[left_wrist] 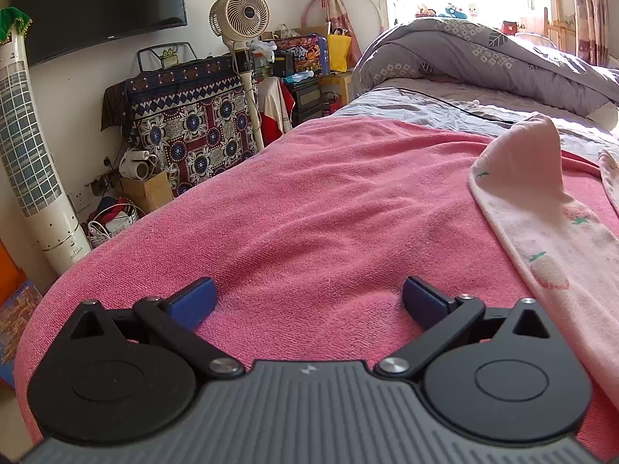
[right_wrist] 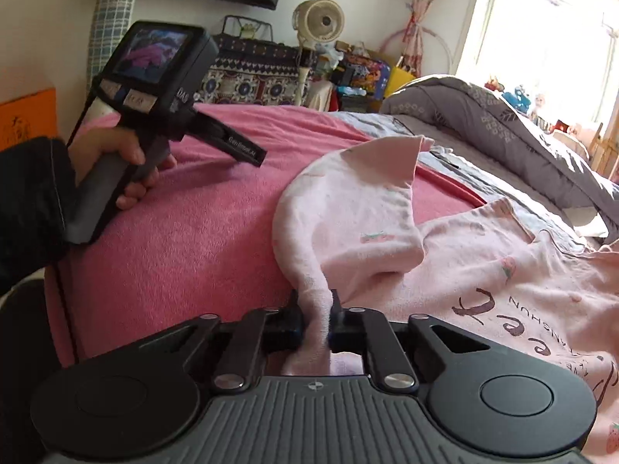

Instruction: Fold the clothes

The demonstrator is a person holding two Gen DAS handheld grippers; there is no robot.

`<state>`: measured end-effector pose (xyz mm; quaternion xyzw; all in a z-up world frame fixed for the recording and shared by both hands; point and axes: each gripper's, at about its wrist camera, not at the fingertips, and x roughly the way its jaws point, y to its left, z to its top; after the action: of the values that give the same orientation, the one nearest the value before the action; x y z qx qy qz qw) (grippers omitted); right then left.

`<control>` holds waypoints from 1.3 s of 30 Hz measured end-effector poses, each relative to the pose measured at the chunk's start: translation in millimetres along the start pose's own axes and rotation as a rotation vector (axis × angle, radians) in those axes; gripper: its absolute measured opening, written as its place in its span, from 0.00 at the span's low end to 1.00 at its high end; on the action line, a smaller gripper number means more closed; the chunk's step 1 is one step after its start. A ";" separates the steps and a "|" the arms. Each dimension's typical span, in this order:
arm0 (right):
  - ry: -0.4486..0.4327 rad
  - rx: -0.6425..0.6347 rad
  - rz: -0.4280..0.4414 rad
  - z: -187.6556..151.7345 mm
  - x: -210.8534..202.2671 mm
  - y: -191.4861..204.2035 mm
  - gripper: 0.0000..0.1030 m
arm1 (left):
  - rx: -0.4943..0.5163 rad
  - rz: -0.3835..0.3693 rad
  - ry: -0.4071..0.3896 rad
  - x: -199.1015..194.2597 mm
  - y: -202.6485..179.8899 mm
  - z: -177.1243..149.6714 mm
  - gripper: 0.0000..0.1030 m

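A pale pink top with strawberry prints and dark lettering (right_wrist: 483,270) lies on the pink towel (right_wrist: 185,232) that covers the bed. My right gripper (right_wrist: 315,315) is shut on a bunched edge of the top, which it holds lifted, so a sleeve (right_wrist: 371,201) folds over the body. In the left wrist view the same top (left_wrist: 549,224) lies at the right, its raised corner pointing up. My left gripper (left_wrist: 309,297) is open above bare towel (left_wrist: 290,212), left of the top, with nothing between its blue pads (left_wrist: 193,299).
A hand in a dark sleeve (right_wrist: 31,201) holds the left gripper's handle (right_wrist: 154,89) over the towel. A grey floral quilt (left_wrist: 483,54) is heaped at the far end of the bed. A fan (left_wrist: 240,11), a patterned cloth (left_wrist: 185,116) and boxes stand along the wall.
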<state>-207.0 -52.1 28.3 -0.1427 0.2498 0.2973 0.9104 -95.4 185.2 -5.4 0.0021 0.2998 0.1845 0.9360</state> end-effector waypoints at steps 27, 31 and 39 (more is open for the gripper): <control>0.256 0.181 -0.138 160.8 258.5 -88.2 0.47 | -0.066 -0.057 -0.042 -7.5 16.0 -4.5 1.00; 0.277 0.285 -0.216 155.1 281.5 -96.2 0.08 | -0.106 -0.104 -0.084 -19.8 27.2 -9.4 1.00; 0.030 0.250 0.106 261.6 245.8 -30.2 0.06 | -0.267 -0.114 -0.167 -44.6 72.6 -27.6 1.00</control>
<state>80.0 146.6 117.2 -0.0193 0.3056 0.3094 0.9003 -169.4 234.5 5.2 -0.1241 0.1935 0.1687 0.9585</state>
